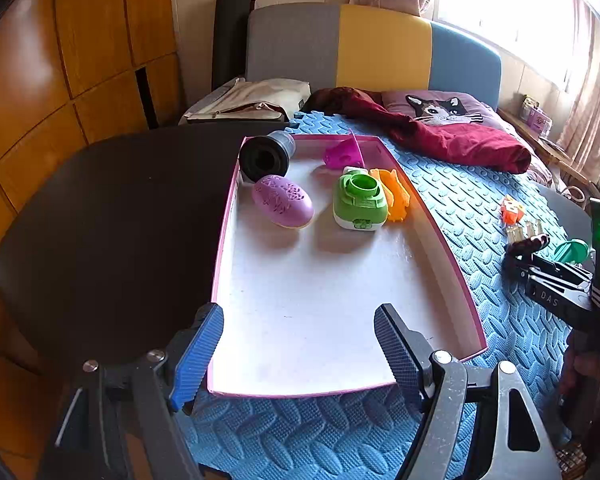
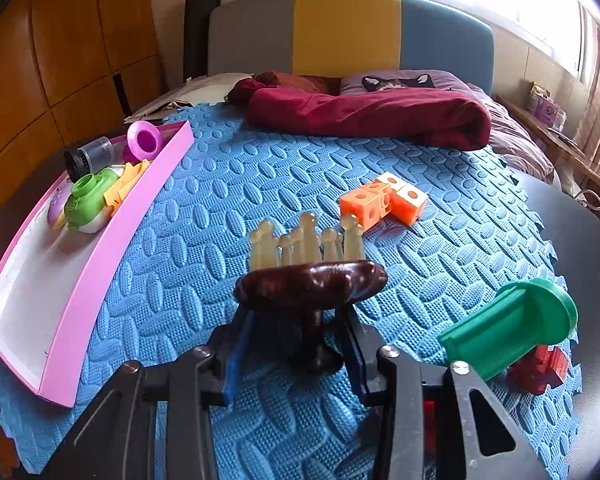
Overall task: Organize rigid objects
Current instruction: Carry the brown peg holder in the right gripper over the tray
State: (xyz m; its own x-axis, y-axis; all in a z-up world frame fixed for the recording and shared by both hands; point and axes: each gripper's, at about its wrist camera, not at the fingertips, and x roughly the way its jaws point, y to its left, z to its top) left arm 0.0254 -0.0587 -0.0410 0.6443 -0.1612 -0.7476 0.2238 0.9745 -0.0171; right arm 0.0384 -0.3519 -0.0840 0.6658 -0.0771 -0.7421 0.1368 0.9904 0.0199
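A pink-rimmed white tray [image 1: 320,304] lies on the blue foam mat [image 1: 480,216]. It holds a purple egg-shaped piece [image 1: 283,200], a green and white toy [image 1: 360,201], an orange piece [image 1: 396,194], a magenta cup [image 1: 345,154] and a black cylinder [image 1: 266,155]. My left gripper [image 1: 298,354] is open and empty over the tray's near end. My right gripper [image 2: 294,354] is shut on a dark brown mushroom-shaped piece [image 2: 310,286], held just above the mat. Beyond it stand translucent pegs [image 2: 306,242] and orange cubes [image 2: 382,202].
A green flanged tube [image 2: 508,330] lies on the mat at the right over a red block [image 2: 540,368]. A red blanket [image 2: 364,116] and a cat pillow [image 1: 440,110] lie behind the mat. A dark round table [image 1: 112,232] is left of the tray.
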